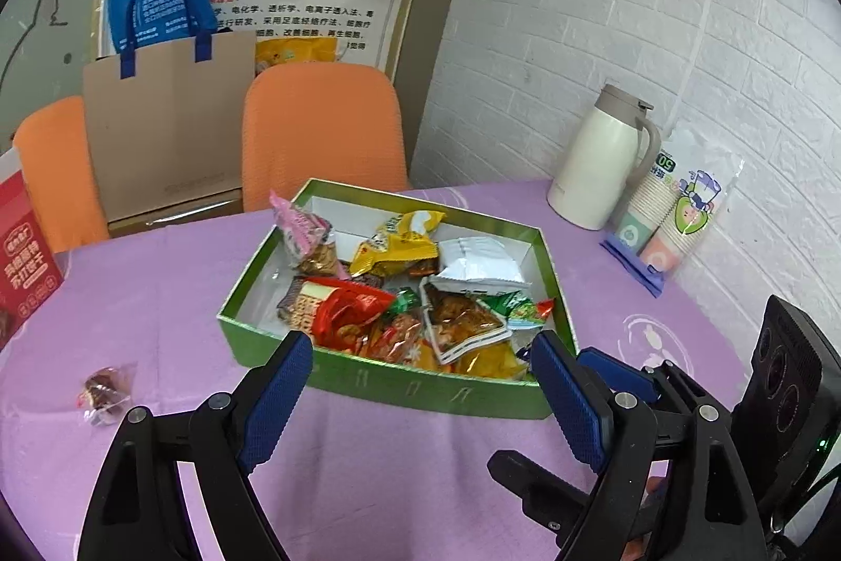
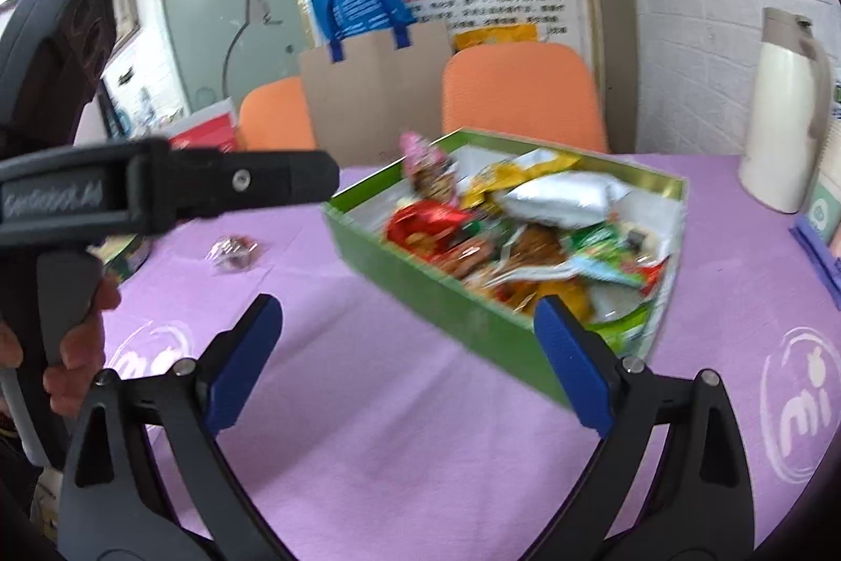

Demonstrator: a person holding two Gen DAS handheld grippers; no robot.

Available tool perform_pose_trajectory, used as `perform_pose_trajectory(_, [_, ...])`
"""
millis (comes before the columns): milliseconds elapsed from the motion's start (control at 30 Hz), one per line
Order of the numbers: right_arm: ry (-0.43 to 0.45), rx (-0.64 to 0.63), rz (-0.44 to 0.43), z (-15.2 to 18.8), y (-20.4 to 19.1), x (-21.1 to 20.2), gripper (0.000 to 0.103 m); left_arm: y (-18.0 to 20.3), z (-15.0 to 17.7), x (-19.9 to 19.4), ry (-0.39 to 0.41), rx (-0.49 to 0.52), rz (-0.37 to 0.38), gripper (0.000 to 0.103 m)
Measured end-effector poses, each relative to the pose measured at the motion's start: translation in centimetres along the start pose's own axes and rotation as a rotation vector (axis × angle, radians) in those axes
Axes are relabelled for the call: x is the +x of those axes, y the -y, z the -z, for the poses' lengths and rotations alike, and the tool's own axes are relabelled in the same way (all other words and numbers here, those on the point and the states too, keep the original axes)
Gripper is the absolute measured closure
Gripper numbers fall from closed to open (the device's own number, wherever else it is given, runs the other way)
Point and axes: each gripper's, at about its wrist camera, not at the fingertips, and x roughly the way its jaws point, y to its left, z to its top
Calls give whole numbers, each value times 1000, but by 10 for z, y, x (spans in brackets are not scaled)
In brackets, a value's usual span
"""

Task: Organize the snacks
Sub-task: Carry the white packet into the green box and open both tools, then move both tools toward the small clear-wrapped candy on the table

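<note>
Snacks (image 1: 399, 293) are sitting piled in the green box (image 1: 420, 390) at frame centre, one wrapped snack (image 1: 103, 393) lying stray at lower left, while both the left hand-held gripper (image 1: 420, 377) and right hand-held gripper (image 2: 407, 340) are hovering released, presumably readying to collect it.

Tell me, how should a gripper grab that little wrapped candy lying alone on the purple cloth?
Probably from straight above, pinching the dark lump in the middle of the wrapped candy. It lies flat on the purple tablecloth, and its clear crinkly edges look too thin to hold well. The open left gripper seems nearer to it than the green box.
</note>
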Motion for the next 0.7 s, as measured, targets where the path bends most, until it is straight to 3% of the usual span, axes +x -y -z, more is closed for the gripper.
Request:
perform_pose_trajectory(233, [-104,-68,-69,16,-46,29,6,-90,27,-12,-28,-159,-110,16])
perform_pose_trajectory(500, [-157,-100,-91,26,-65,53,6,-201,50,-15,-33,-421,-156,17])
perform_pose_trajectory(700, [-193,-95,-78,29,-63,70,6,-232,50,7,-40,-486,-157,22])
